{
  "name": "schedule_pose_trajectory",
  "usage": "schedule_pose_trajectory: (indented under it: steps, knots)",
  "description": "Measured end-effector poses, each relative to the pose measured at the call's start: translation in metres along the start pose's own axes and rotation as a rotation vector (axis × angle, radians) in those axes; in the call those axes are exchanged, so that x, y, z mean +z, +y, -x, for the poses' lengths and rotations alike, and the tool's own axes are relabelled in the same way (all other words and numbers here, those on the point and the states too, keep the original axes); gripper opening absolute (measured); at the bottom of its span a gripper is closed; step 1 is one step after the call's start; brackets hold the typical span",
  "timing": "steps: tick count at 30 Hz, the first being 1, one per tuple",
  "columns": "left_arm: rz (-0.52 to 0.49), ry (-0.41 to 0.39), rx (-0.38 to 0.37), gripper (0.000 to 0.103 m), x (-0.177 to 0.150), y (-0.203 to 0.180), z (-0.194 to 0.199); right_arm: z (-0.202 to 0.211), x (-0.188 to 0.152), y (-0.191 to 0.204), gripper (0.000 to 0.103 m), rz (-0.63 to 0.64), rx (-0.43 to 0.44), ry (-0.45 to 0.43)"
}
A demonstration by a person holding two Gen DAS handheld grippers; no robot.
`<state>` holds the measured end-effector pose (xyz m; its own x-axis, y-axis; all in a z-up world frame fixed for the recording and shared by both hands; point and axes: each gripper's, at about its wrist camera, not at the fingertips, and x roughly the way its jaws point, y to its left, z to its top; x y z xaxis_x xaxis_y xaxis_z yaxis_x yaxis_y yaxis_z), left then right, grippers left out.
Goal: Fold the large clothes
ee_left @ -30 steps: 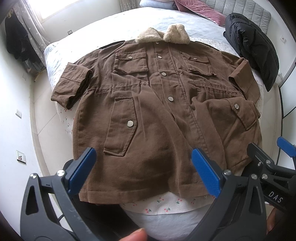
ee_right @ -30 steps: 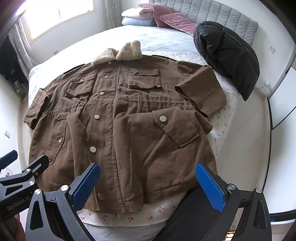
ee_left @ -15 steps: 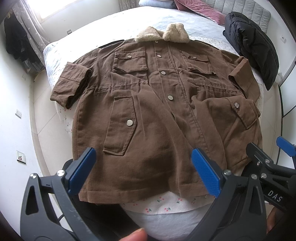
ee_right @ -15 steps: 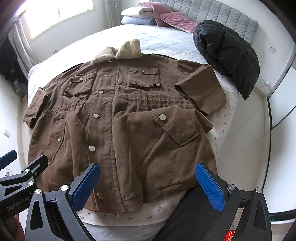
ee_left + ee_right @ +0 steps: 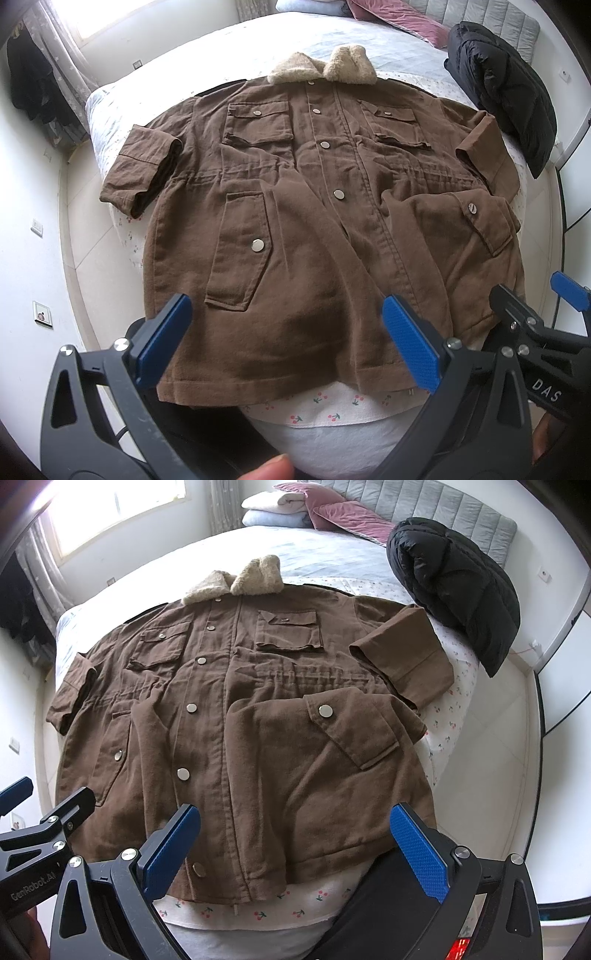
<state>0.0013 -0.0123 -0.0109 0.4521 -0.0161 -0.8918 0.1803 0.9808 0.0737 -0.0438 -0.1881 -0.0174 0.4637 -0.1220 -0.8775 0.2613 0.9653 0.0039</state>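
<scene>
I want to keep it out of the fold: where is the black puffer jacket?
The black puffer jacket lies at the bed's far right in both views, just beyond the brown coat's right sleeve, below the grey headboard.

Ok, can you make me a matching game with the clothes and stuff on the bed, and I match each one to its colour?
Things:
1. coat
2. collar
3. puffer jacket
4. sheet

Colours:
A. black
B. white with little red cherries
C. brown
D. cream and fluffy

Pairs: 1-C, 2-D, 3-A, 4-B
</scene>
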Motion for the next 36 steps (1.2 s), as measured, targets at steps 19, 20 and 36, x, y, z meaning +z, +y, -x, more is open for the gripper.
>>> schedule_pose_trajectory:
  steps: [19, 20, 36]
  knots:
    - [-0.022, 0.072, -0.026, 0.102, 0.025, 0.000, -0.035, -0.025, 0.037, 0.001, 0.103, 0.049, 0.032, 0.020]
    - [-0.020, 0.076, -0.039, 0.102, 0.030, 0.001, -0.038, -0.028, 0.042, 0.000, 0.103, 0.054, 0.039, 0.020]
    - [-0.291, 0.026, -0.187, 0.102, 0.178, 0.013, -0.093, -0.088, 0.197, -0.021, 0.103, 0.073, 0.221, -0.002]
